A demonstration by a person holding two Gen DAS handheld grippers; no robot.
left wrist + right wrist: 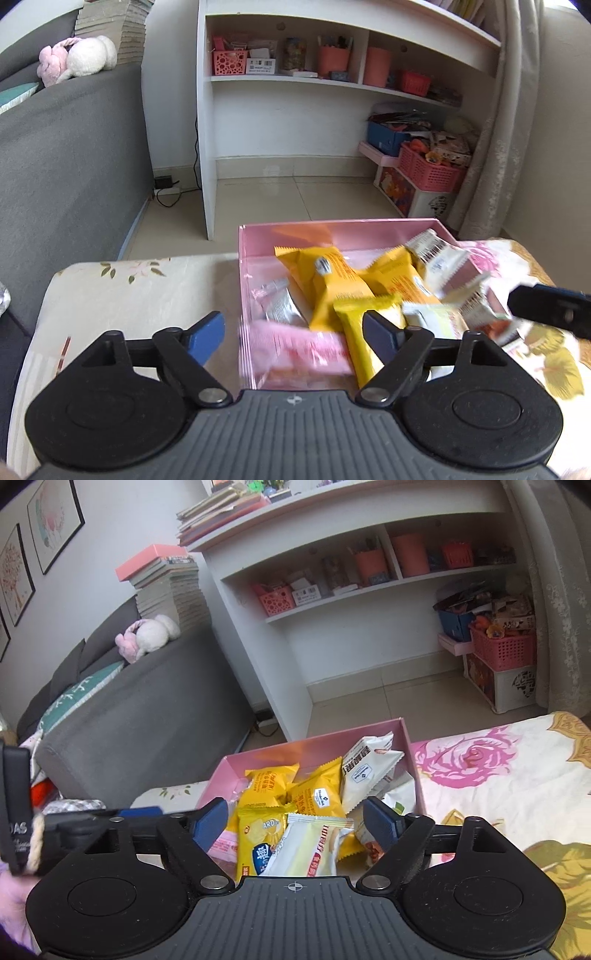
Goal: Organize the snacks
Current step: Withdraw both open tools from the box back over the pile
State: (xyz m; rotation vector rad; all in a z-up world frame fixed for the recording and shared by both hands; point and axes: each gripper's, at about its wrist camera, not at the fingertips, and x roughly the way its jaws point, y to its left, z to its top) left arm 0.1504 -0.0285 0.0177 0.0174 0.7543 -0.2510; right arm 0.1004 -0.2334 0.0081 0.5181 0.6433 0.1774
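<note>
While my left gripper [293, 334] and right gripper [293, 821] hang wide apart and empty-handed, I see the pink box [402, 734] holding yellow packets [269, 786] and white packets [364, 771].

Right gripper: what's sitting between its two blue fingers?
The right wrist view shows snack packets in the pink box there: a white-and-yellow packet nearest, beside a yellow packet.

Soft daylight, fisheye bending at edges, motion blur on snack packets [436, 295] in left view
</note>
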